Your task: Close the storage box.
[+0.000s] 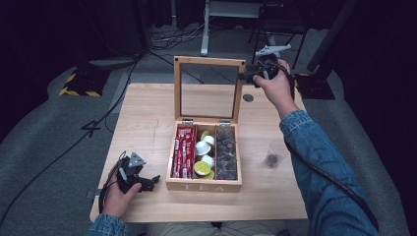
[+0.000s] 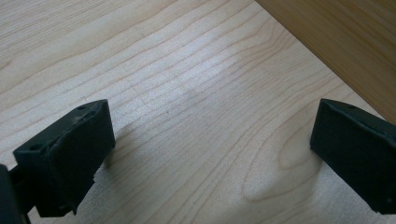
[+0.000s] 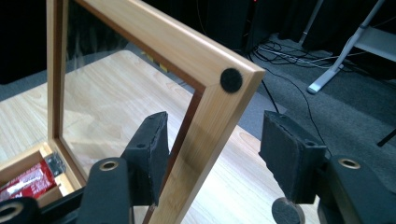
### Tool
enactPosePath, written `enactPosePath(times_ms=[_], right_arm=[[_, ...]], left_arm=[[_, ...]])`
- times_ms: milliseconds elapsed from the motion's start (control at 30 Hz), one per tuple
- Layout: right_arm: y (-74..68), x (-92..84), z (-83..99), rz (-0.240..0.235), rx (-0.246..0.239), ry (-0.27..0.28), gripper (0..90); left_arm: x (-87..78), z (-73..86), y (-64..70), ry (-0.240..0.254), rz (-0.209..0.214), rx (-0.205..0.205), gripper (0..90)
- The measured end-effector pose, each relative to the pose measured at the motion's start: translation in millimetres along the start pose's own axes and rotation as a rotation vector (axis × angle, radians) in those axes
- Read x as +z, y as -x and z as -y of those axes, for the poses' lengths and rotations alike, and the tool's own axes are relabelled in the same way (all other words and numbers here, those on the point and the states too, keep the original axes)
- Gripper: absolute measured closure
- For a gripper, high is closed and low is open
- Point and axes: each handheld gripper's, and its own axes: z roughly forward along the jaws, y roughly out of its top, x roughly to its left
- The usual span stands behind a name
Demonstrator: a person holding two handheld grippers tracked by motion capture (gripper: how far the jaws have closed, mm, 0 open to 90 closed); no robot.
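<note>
Between right gripper [image 3: 212, 158] jaws: lid [image 3: 205, 126] edge | jaws apart, not clamped

Light wooden table [image 1: 147, 123], open wooden tea box [image 1: 204, 186], clear plastic cup [image 1: 273, 153] to its right

A lab or studio: grey carpet [image 1: 44, 132], floor cables [image 1: 172, 42], hazard-taped stand base [image 1: 78, 83], dark surroundings
</note>
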Motion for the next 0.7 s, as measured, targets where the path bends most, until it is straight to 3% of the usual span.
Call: enactPosePath(times_ms=[300, 533, 700], right_arm=[[-2.1, 12.1, -0.9, -0.027, 0.042, 0.001, 46.5], [-4.6, 12.0, -5.1, -0.007, 0.028, -0.014, 56.7], [-7.0, 6.6, -5.3, -0.011, 0.013, -0.008, 58.2]], left_arm=[[0.2, -0.3, -0.5, 0.0, -0.001, 0.001, 0.2], [0.2, -0.4, -0.7, -0.001, -0.001, 0.004, 0.2], [0.3, -0.3, -0.6, 0.0, -0.002, 0.004, 0.3]])
